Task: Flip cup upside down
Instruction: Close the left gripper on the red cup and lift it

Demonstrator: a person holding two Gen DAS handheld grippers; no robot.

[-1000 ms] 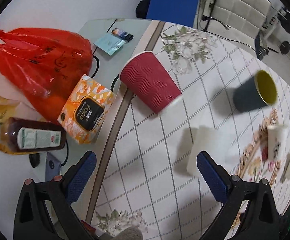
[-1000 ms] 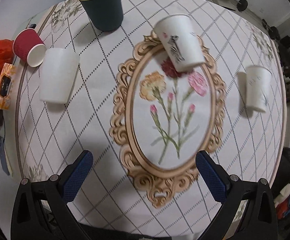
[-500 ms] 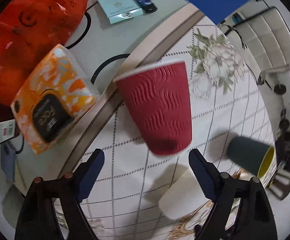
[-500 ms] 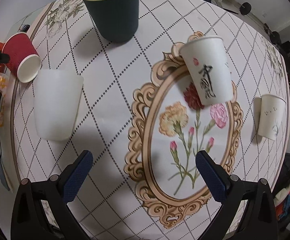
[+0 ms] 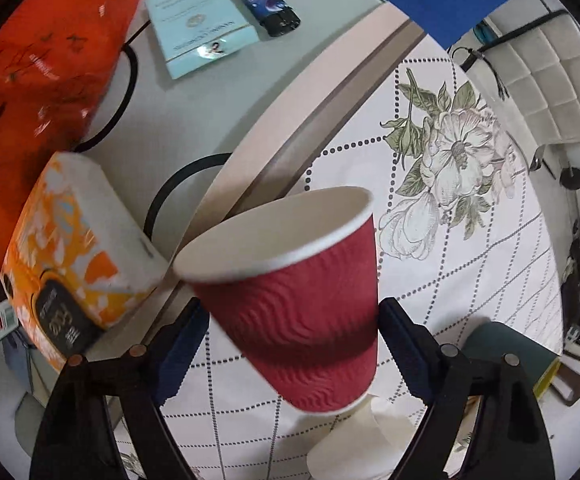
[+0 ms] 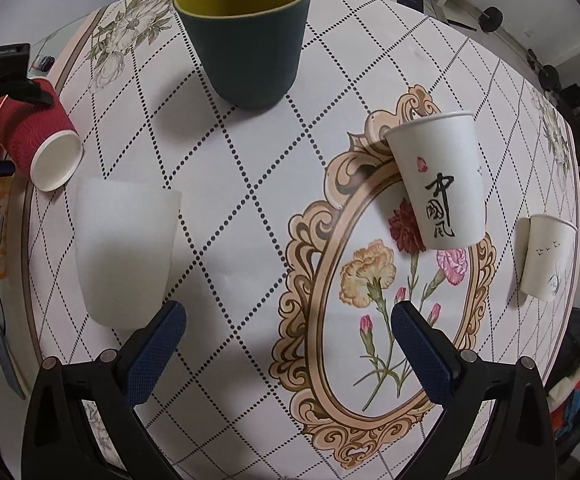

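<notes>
A red ribbed paper cup [image 5: 302, 320] fills the middle of the left wrist view, between the fingers of my left gripper [image 5: 290, 344]. The jaws are around it but I cannot tell if they press it. In the right wrist view the red cup [image 6: 36, 142] is tilted at the far left, its white mouth facing me, with the left gripper's black body over it. My right gripper [image 6: 288, 336] is open and empty above the tablecloth.
A dark green cup [image 6: 246, 36] stands upright at the back. A white cup [image 6: 124, 252] stands upside down at left. Two printed paper cups [image 6: 438, 180] [image 6: 546, 256] stand at right. An orange tissue pack [image 5: 74, 256], red bag [image 5: 38, 92] and booklet [image 5: 202, 20] lie beside the table.
My left gripper moved in around the red cup, and the cup now shows its open mouth tilted up. My right gripper moved forward over the table, closer to the green cup.
</notes>
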